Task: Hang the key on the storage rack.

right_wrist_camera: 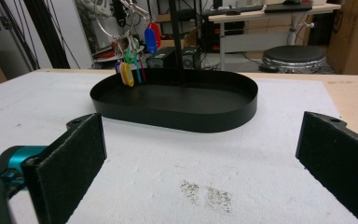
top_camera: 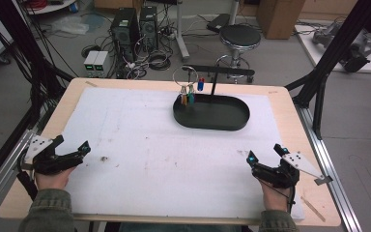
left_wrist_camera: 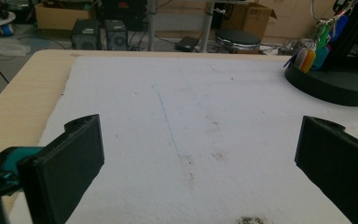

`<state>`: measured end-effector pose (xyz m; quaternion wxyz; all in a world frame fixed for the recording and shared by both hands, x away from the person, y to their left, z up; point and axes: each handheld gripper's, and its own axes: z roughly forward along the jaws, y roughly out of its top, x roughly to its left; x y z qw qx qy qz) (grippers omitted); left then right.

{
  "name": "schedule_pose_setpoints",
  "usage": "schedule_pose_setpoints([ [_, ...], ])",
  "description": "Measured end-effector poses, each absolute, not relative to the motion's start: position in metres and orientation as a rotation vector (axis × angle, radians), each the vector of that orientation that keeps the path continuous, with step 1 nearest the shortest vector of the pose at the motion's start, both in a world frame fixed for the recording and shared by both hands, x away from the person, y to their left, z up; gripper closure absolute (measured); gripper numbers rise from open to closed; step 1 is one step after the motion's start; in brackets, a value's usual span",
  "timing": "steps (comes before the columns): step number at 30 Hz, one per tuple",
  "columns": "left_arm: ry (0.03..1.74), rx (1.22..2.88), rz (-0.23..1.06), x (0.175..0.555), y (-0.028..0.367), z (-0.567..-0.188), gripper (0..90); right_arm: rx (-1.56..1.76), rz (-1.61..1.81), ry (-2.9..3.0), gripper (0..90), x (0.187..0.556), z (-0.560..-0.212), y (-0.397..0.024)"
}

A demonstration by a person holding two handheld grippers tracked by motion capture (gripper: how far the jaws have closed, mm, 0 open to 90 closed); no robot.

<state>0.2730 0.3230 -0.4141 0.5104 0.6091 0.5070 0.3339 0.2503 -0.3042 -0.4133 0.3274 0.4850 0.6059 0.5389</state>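
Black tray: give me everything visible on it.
The black tray is a shallow oval dish with a low upright wall, matte, looking like thin metal or plastic. It sits flat on the white mat, towards the table's far side, right of centre. A thin black post rises from its back edge. Coloured key tags on a wire ring hang over its left end. Its floor looks bare.

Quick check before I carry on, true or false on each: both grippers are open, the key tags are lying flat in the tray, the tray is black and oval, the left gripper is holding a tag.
1. Both the left gripper and the right gripper are open. True.
2. The key tags lie flat in the tray. False: they hang from a ring over the tray's far left end.
3. The tray is black and oval. True.
4. The left gripper holds a tag. False: nothing sits between its jaws.
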Motion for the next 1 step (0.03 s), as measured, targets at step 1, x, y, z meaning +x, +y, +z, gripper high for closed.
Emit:
schedule_pose_setpoints([
  [1,1.221,1.465,0.801,0.2724,0.3239,-0.4145,1.7,1.270,1.413,1.586,0.5,0.2507,-0.4134,-0.3039],
])
